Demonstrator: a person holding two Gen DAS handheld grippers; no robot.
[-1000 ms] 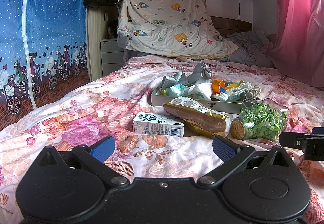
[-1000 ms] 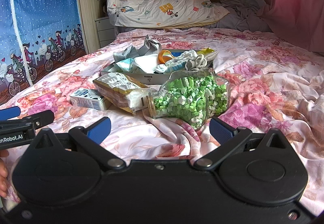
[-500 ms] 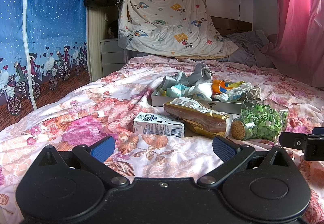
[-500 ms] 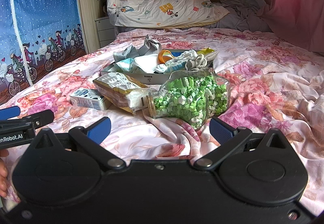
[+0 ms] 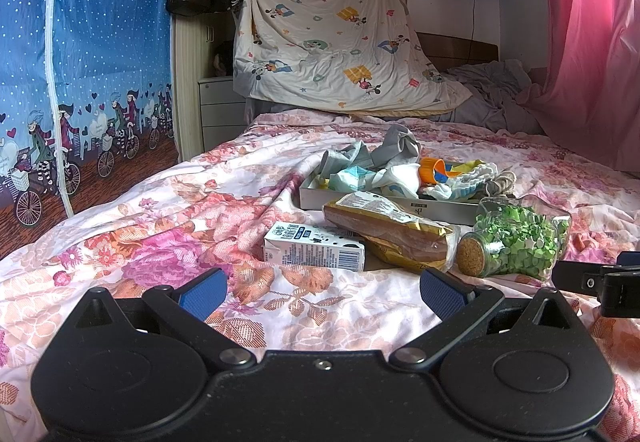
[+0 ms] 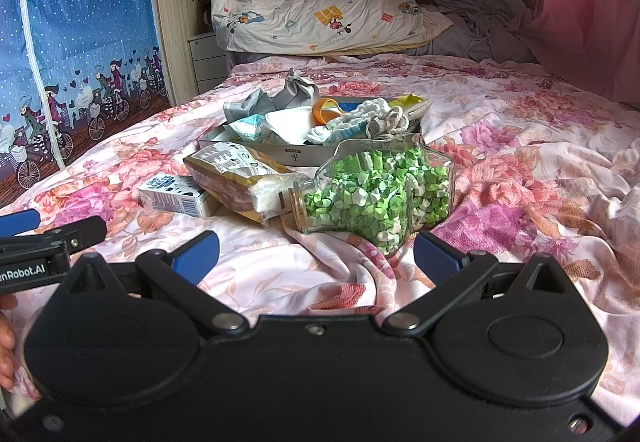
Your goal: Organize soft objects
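A grey shallow box on the floral bed holds a heap of soft things: grey cloth, white socks and a knitted piece. In front of it lie a bread bag, a milk carton and a glass jar of green paper stars. My left gripper is open and empty, short of the carton. My right gripper is open and empty, just short of the jar.
The bed carries a rumpled floral sheet. A blue curtain hangs at the left, a pink curtain at the right. A cartoon sheet hangs at the head, a white drawer unit beside it.
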